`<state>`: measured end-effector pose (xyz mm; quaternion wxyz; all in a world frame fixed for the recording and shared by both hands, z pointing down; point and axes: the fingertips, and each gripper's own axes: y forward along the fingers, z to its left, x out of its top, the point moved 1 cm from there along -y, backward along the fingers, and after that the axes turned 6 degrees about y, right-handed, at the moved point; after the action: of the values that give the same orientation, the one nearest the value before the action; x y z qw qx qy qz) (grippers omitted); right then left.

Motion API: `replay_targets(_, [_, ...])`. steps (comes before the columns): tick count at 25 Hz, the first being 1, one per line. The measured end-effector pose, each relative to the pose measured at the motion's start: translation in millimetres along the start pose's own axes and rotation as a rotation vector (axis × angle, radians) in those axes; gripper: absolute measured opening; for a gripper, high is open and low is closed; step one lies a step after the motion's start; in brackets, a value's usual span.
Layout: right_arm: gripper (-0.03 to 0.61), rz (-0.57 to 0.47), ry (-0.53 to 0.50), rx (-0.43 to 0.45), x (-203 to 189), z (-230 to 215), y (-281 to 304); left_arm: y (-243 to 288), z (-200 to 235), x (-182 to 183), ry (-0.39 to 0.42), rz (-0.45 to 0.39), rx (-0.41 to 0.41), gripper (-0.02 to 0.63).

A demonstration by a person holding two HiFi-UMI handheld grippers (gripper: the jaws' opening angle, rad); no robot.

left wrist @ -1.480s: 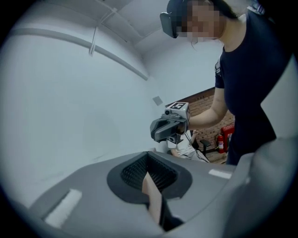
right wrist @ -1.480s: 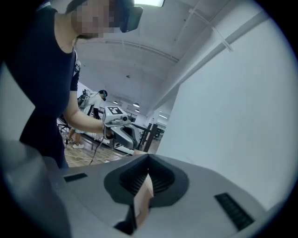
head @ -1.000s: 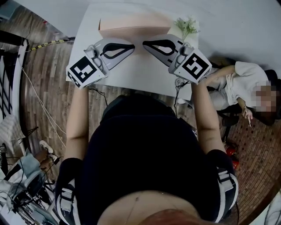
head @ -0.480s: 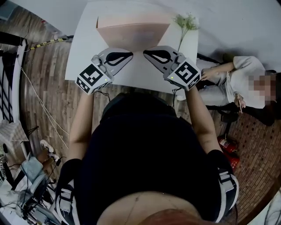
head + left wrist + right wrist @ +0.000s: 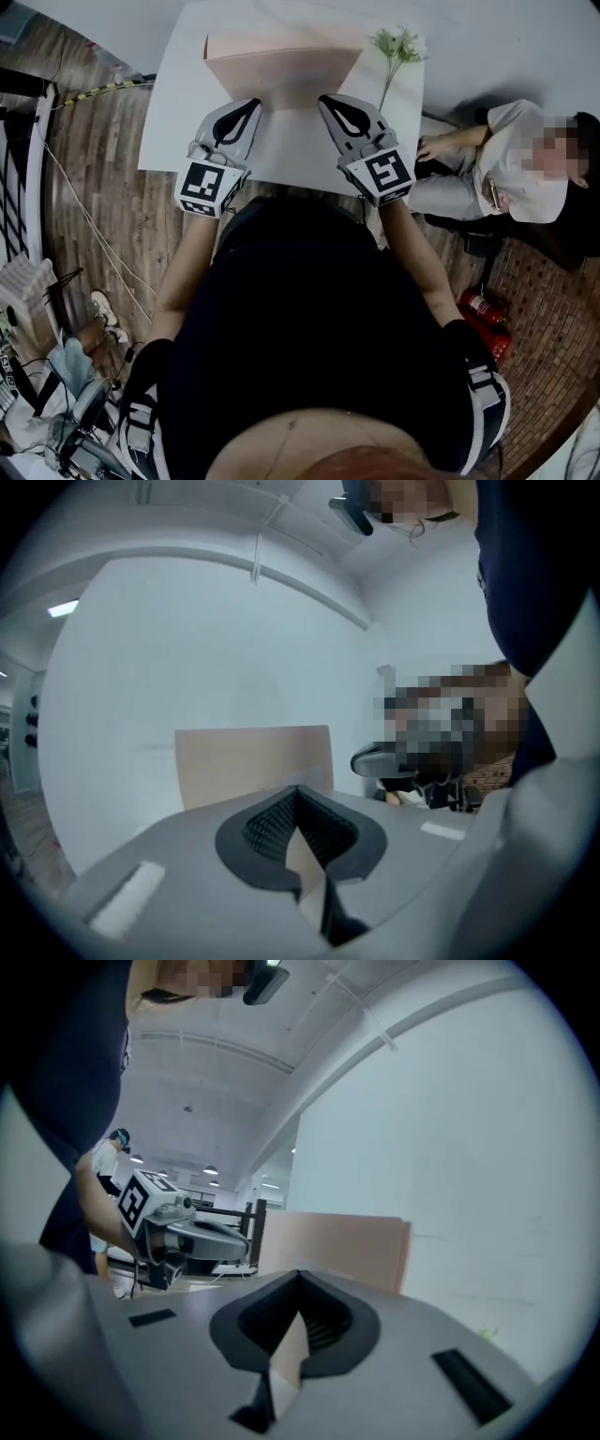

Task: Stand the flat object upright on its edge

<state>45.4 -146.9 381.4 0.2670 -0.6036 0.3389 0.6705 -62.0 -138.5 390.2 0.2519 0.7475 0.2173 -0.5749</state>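
**board stands on its edge, both tongs shut and empty**

the flat board (image 5: 281, 66) is a thin, plain panel of pale beige-pink colour, rectangular, with a smooth face and no print. it stands upright on its long edge at the far side of the white table (image 5: 183, 122), in front of a white wall. if it leans on the wall, i cannot tell. a small flower sprig (image 5: 397, 45) stands just beside its right end.

the left gripper (image 5: 251, 103) and the right gripper (image 5: 325, 99) both point away from the person toward the lower edge of the board, one at each side of its middle. the jaws of each are pressed together with nothing between them. their tips are near the board; if they touch it is not clear. a seated person (image 5: 497, 169) is on the floor side at the right of the table.

compared with one second ago, both grippers are lower and closer to the near table edge. then their tips pointed inward toward each other; now they point toward the board. the board shows a taller face in the head view than before.
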Motion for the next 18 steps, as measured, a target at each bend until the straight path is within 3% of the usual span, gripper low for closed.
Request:
replay_targets(5, [0.012,-0.027,0.059,-0.129,-3,-12,-6,-8,7,-10,0.013,0.017,0.143,0.012])
replay_targets(11, [0.011,-0.008,0.108,-0.273,-23,-29,-15,-13,10,-17,0.008,0.039,0.22,0.012])
replay_targets(18, [0.011,0.004,0.119,-0.289,-31,-30,-20,-16,10,-23,-0.006,0.054,0.247,0.012])
